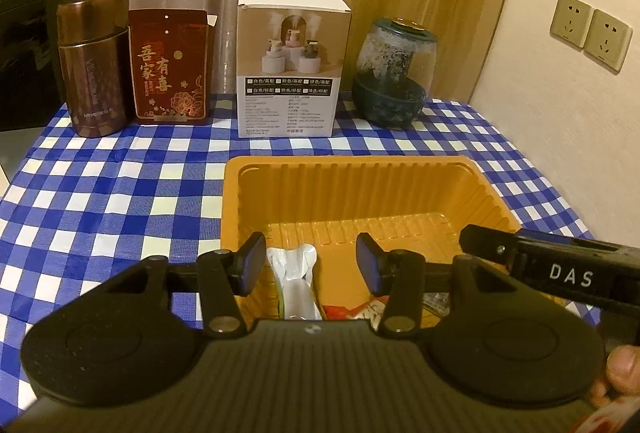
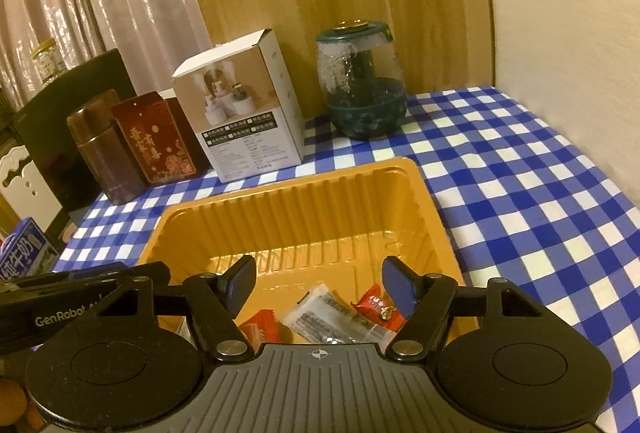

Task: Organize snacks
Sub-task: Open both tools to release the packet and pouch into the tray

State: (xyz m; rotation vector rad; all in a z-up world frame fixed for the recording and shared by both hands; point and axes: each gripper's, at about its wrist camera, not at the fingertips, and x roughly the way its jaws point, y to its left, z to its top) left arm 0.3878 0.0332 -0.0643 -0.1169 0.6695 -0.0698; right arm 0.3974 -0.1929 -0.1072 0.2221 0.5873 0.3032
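An orange plastic tray (image 1: pixel 352 163) sits on the blue checked tablecloth. My left gripper (image 1: pixel 311 265) hovers over the tray's near left part, jaws apart. A white and silver snack packet (image 1: pixel 296 273) lies below and between them, and the right pad stands clear of it. Over the near part of the same tray (image 2: pixel 288 185), my right gripper (image 2: pixel 320 287) is open with nothing in it. Under it lie a clear printed packet (image 2: pixel 332 313) and two red packets (image 2: pixel 378 307) (image 2: pixel 260 327). Each gripper's black body shows at the edge of the other's view.
Along the back of the table stand a brown flask (image 1: pixel 94 73), a red gift box (image 1: pixel 172 69), a white product box (image 1: pixel 290 73) and a glass-domed green pot (image 1: pixel 394 73). Wall sockets (image 1: pixel 590 31) are on the right. A milk carton (image 2: pixel 24 253) sits off the left edge.
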